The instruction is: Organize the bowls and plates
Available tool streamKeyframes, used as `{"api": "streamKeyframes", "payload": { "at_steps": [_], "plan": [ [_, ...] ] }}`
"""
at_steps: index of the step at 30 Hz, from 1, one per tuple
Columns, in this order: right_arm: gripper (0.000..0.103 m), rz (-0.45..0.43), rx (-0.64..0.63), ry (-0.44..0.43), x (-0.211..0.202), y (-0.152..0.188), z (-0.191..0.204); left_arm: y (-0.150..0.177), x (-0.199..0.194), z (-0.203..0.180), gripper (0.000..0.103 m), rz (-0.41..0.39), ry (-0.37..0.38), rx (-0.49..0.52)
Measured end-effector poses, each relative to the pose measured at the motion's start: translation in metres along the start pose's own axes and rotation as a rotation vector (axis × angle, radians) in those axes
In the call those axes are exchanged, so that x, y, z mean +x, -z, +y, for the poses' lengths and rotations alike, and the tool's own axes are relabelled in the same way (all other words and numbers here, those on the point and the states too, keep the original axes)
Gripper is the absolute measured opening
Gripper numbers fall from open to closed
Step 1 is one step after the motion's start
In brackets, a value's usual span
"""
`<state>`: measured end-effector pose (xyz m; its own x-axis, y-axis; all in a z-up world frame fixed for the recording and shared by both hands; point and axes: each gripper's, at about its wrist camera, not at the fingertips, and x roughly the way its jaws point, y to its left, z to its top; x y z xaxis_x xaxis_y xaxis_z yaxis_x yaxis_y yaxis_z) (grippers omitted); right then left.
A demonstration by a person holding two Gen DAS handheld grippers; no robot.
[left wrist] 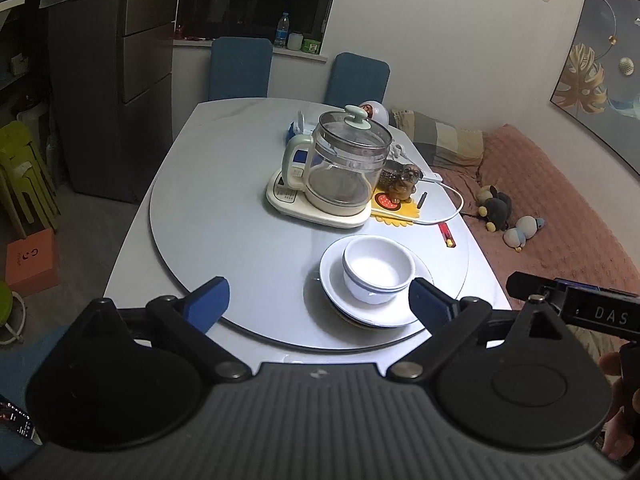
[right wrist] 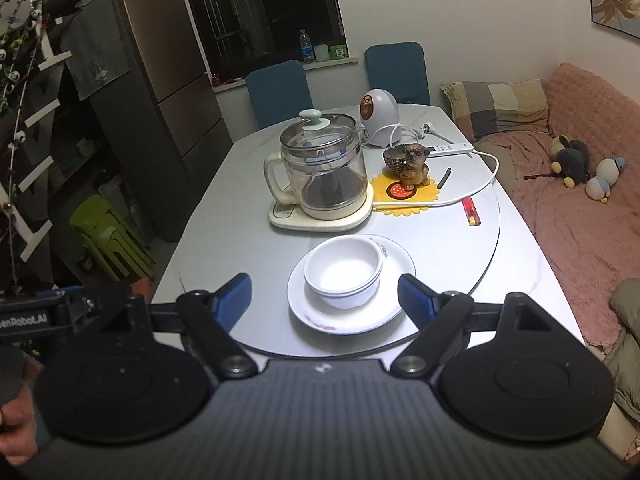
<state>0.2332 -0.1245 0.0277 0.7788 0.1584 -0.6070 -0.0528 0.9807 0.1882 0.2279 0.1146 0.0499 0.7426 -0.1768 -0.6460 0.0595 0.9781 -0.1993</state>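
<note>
Two white bowls (left wrist: 378, 270) (right wrist: 343, 272) sit nested on a stack of white plates (left wrist: 420, 312) (right wrist: 384, 312) near the front of the grey turntable (left wrist: 240, 248) (right wrist: 460, 248). My left gripper (left wrist: 320, 304) is open, held above the table's near edge, with the stack just ahead of its right fingertip. In the right wrist view my right gripper (right wrist: 325, 300) is open too, and the stack lies between and beyond its blue pads (right wrist: 416, 300). Neither gripper touches the dishes. Nothing is held.
A glass kettle on its base (left wrist: 332, 172) (right wrist: 320, 172) stands behind the stack. A dog figurine on a yellow mat (right wrist: 414, 168), a white cable, a red lighter (right wrist: 470, 212) and a white appliance (right wrist: 380, 116) lie at the back right. Blue chairs, a fridge and a pink sofa surround the table.
</note>
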Motion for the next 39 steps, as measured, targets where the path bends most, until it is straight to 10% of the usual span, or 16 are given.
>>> {"api": "streamKeyframes", "payload": {
  "at_steps": [39],
  "plan": [
    [0.089,0.080,-0.018,0.047,-0.038,0.063,0.027,0.061,-0.061,0.012,0.099,0.023,-0.020,0.017]
  ]
}}
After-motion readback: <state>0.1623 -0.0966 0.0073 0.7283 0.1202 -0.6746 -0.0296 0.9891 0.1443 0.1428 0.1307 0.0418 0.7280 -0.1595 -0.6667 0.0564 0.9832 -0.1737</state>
